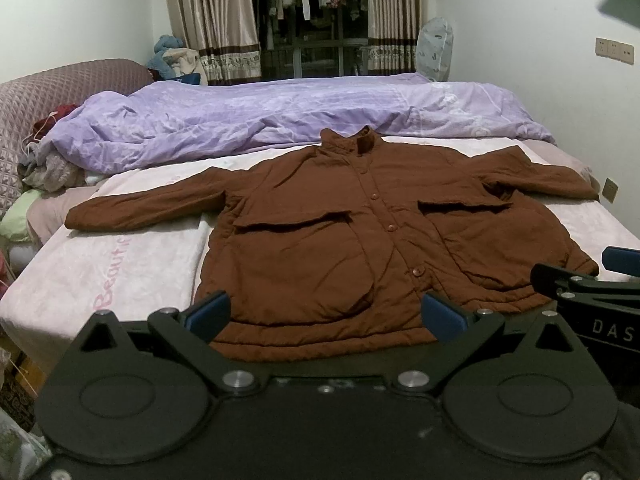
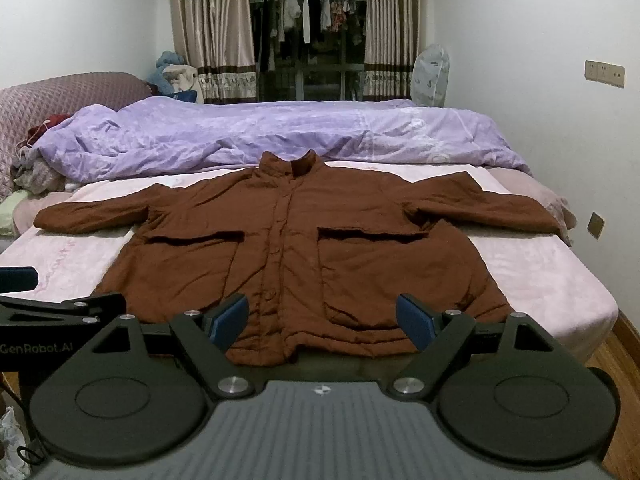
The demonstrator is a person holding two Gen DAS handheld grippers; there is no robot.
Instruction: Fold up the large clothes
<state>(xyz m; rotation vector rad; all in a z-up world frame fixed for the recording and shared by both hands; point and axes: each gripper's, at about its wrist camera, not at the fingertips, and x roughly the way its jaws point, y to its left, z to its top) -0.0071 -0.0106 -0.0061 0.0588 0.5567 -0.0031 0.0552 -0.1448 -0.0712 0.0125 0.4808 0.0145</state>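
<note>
Brown padded jacket [image 2: 296,256] flat, sleeves spread, seemingly quilted; left gripper [image 1: 326,316], right gripper [image 2: 322,322] spread wide, empty.

The pink bed sheet [image 1: 120,264] carries pink script lettering reading "Beauti", with the remainder hidden under the brown jacket [image 1: 340,232]. The right gripper [image 1: 600,276], seen from the left wrist view, bears white letters "DAS", cut off at the frame edge. The left gripper [image 2: 24,284], seen from the right wrist view, bears "GenRobot.AI".
</note>
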